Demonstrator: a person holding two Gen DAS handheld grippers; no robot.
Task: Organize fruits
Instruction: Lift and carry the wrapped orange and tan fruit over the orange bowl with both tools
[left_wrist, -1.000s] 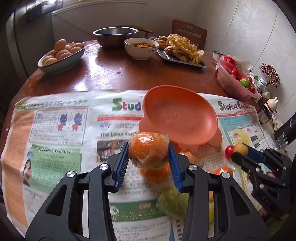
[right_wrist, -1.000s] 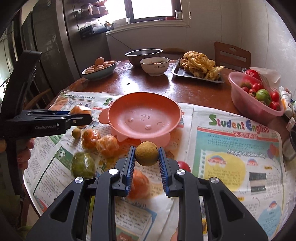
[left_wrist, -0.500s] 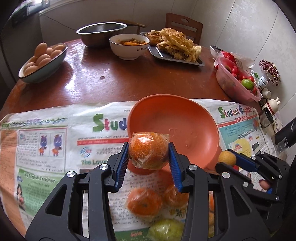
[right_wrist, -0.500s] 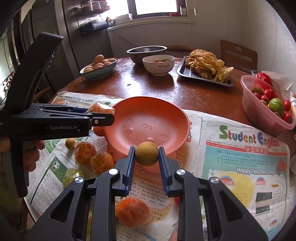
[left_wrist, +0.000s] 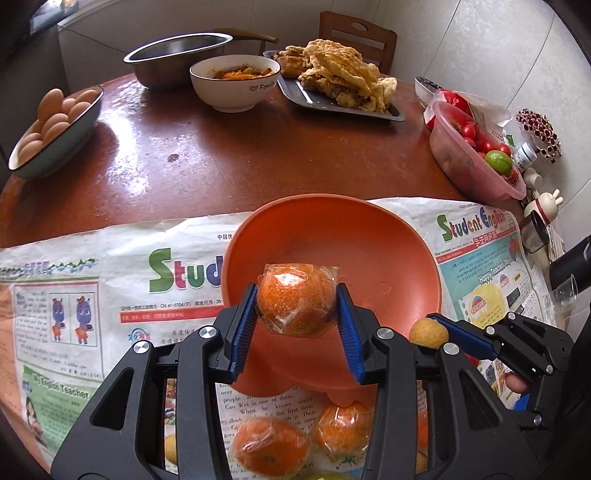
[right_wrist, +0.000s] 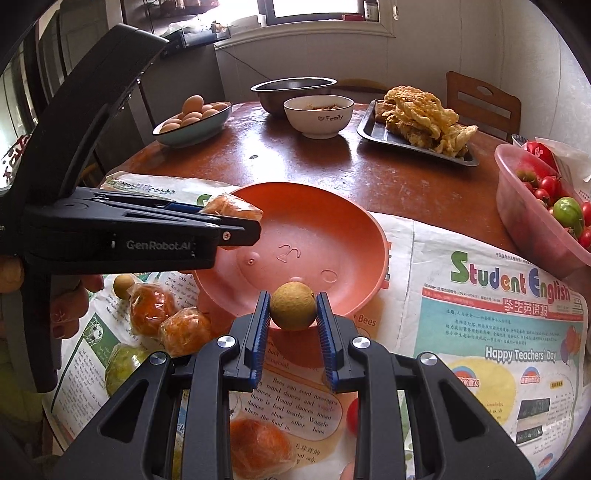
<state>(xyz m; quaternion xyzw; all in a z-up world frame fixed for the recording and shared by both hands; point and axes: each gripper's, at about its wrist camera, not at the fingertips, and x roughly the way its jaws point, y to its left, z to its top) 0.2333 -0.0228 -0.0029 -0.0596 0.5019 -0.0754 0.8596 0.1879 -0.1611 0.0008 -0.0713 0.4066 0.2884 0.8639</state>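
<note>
The left gripper (left_wrist: 297, 308) tilts steeply downward with its blue pads clamped on a plastic-wrapped orange (left_wrist: 296, 303), while the right gripper (right_wrist: 293, 312), angled down beside it, pinches a small tan round fruit (right_wrist: 293, 305).

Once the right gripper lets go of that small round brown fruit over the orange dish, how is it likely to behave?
The brown fruit looks round and smooth, so it will probably roll. The orange dish is shallow but dips toward its middle, which should likely keep it in. It seems firm: the right gripper pinches it without denting.
</note>
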